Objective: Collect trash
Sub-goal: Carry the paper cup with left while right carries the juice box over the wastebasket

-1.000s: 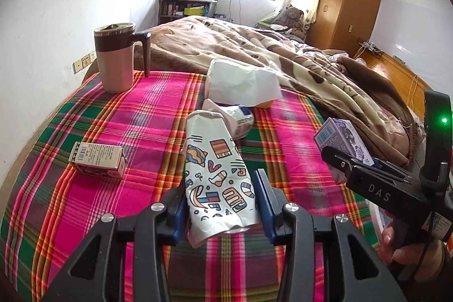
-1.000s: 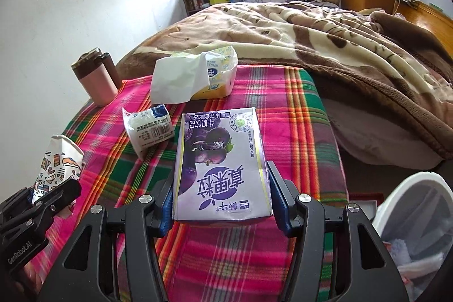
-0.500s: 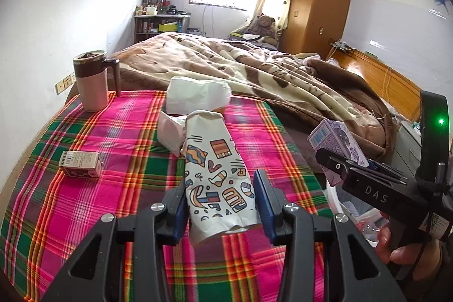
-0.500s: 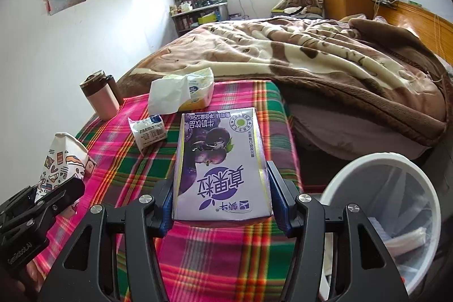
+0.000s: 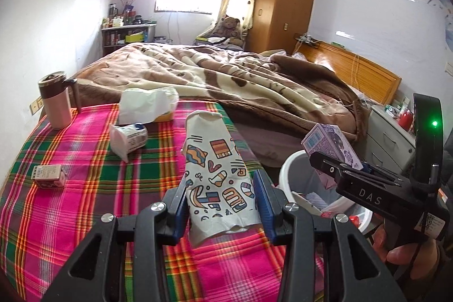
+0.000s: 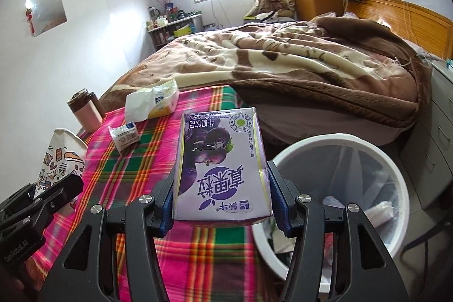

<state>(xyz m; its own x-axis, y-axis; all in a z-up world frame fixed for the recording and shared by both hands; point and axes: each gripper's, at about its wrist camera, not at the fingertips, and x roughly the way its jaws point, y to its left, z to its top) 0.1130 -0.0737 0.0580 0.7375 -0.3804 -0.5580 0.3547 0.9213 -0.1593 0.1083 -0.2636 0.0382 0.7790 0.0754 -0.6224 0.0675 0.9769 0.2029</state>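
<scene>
Between the blue-padded fingers of the left gripper, a crushed white paper cup printed with coloured doodles is pinched by its lower part, with its flattened mouth pointing away over the pink, green and red plaid cloth that covers the near surface. From the right wrist view, the same cup is seen at the far left, above the black body of that gripper.

A purple cardboard milk-drink carton with a blueberry picture is clamped between the blue-padded fingers of the right gripper, which press on its two side walls; the carton's print reads upside down. From the left wrist view, the carton is seen held at the right, over the white round plastic bin lined with a clear bag. From the right wrist view, the bin lies just to the right of the carton and lower down, beside the cloth's right edge; paper scraps are seen inside it.

On the cloth, a small white crumpled wrapper with blue print lies left of the paper cup, a small brown-and-white box lies near the left edge, and a soft pack of white tissues rests at the far end. A pink mug with a brown lid stands upright at the far left corner. A brown and cream blanket covers the bed beyond.
</scene>
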